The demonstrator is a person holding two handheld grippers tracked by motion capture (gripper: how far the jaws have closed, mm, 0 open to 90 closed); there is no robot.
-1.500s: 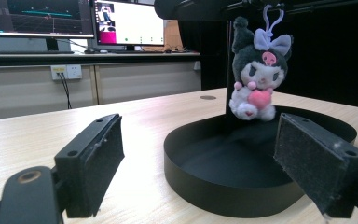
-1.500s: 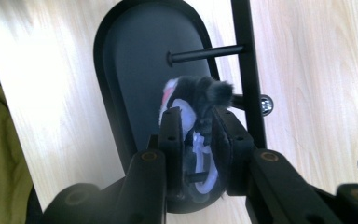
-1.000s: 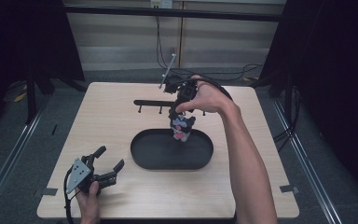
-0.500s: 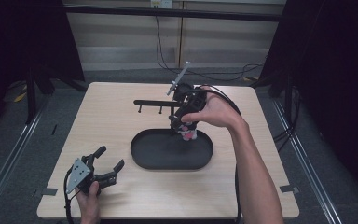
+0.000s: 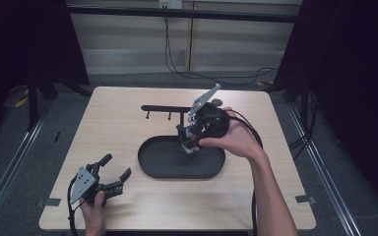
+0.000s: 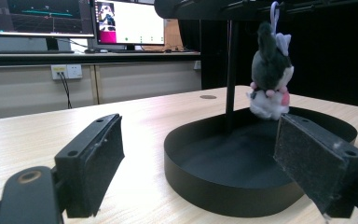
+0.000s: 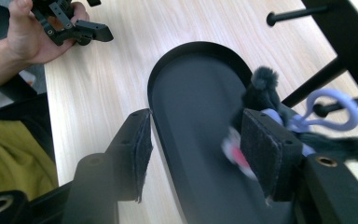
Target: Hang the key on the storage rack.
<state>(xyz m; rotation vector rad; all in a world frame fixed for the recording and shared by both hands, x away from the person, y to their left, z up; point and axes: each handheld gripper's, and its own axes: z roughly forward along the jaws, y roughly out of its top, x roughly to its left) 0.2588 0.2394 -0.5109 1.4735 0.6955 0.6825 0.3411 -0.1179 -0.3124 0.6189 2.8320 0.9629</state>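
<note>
Light falls even and soft from above on my table [image 5: 128, 123]; surroundings go near black, floor dim. High view is soft, low detail. My left gripper view is sharp, monitors [image 6: 74, 18] glowing bright behind. My right gripper view has motion blur on the plush toy [image 7: 261, 135], near jaws out of focus.

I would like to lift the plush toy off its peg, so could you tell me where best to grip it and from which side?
Grip the plush toy across its soft body, coming level from the tray side. It hangs free by a lilac loop from a rack peg, so slide it off along the peg.
</note>
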